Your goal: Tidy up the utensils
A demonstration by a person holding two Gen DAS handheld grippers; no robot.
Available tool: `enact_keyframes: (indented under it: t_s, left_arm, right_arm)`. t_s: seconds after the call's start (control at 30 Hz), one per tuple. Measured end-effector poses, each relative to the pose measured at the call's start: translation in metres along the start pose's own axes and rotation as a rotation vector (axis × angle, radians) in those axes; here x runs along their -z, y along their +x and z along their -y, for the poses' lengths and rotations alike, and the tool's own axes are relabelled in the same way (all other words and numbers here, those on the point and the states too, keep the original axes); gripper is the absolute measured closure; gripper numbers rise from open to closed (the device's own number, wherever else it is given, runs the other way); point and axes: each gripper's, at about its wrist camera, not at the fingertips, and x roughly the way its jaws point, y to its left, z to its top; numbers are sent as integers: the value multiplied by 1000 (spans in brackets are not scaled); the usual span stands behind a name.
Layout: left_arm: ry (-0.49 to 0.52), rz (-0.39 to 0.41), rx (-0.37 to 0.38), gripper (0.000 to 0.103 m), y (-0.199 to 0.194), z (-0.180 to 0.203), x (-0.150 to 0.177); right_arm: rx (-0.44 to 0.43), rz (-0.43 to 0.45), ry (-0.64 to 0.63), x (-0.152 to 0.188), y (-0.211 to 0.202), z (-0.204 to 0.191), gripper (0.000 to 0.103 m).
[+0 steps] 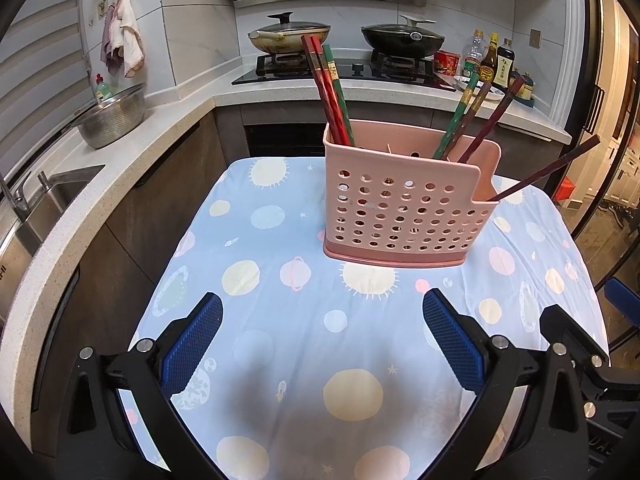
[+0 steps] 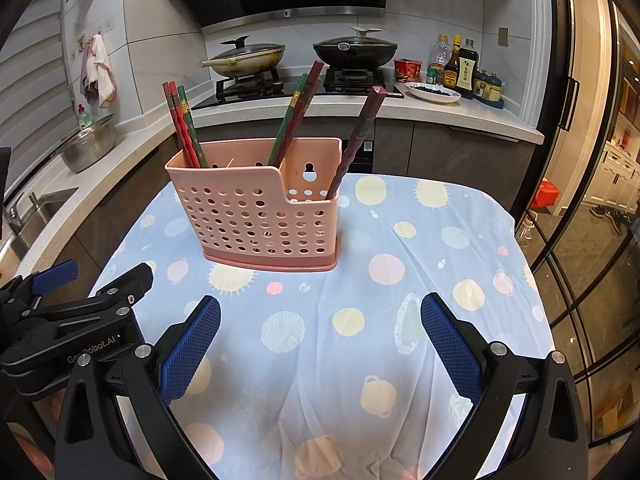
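A pink perforated utensil holder (image 1: 404,208) (image 2: 260,216) stands upright on the table with the planet-print cloth (image 1: 288,344) (image 2: 360,292). Red and green chopsticks (image 1: 328,92) (image 2: 184,124) lean in its left end. More chopsticks (image 1: 476,116) (image 2: 298,112) lean in the middle part. One dark chopstick (image 1: 544,174) (image 2: 358,136) rests in the low right compartment. My left gripper (image 1: 322,314) is open, hovering over bare cloth in front of the holder. My right gripper (image 2: 320,318) is open too, empty, beside the left one.
A speckled counter (image 1: 132,160) with a sink (image 1: 52,196) and a steel colander (image 1: 112,118) runs along the left. Behind the table a stove carries two lidded pans (image 1: 290,34) (image 2: 354,48). Bottles (image 2: 458,64) and a plate stand at the right. A glass door (image 2: 580,240) lies right.
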Motion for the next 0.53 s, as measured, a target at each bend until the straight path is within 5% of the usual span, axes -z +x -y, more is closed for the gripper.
enact_keyframes:
  t_s: [0.53]
  left_arm:
    - [-3, -8, 3, 7, 2, -2, 1]
  right_arm:
    - [1, 4, 3, 1, -2, 2, 7]
